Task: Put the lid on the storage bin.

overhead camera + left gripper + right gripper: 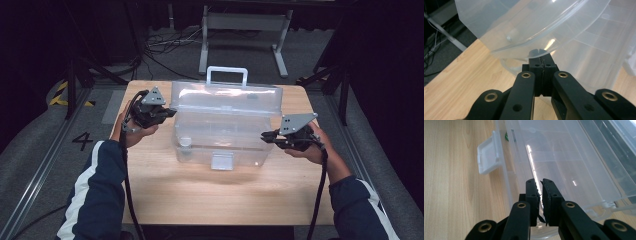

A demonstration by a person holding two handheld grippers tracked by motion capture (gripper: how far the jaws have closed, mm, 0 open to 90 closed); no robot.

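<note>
Wooden table [200,200] fills the middle of the high view, and sitting on it, toward the far half, is the big clear plastic storage box [222,142]. Its lid [227,97] is swung up and back, standing at the far side, with the carry handle [227,75] poking up above it. On the near wall of the box hangs the white latch flap [222,161], folded down against the table side; the right gripper view catches that same latch [487,155] off to its left.

Now the hands. The left gripper [167,113] is at the box's left end, up by the lid's corner, and in its own view [541,58] the jaws are pressed flat together, tips right at the curved edge of the clear lid [529,27]. The right gripper [265,136] is at the box's right end, by the rim; its own view [538,182] shows the jaws nearly together, a thin slit between them, over the rim [510,195].

Smallest bit: a little round object [185,142] inside the box, near the left wall.
</note>
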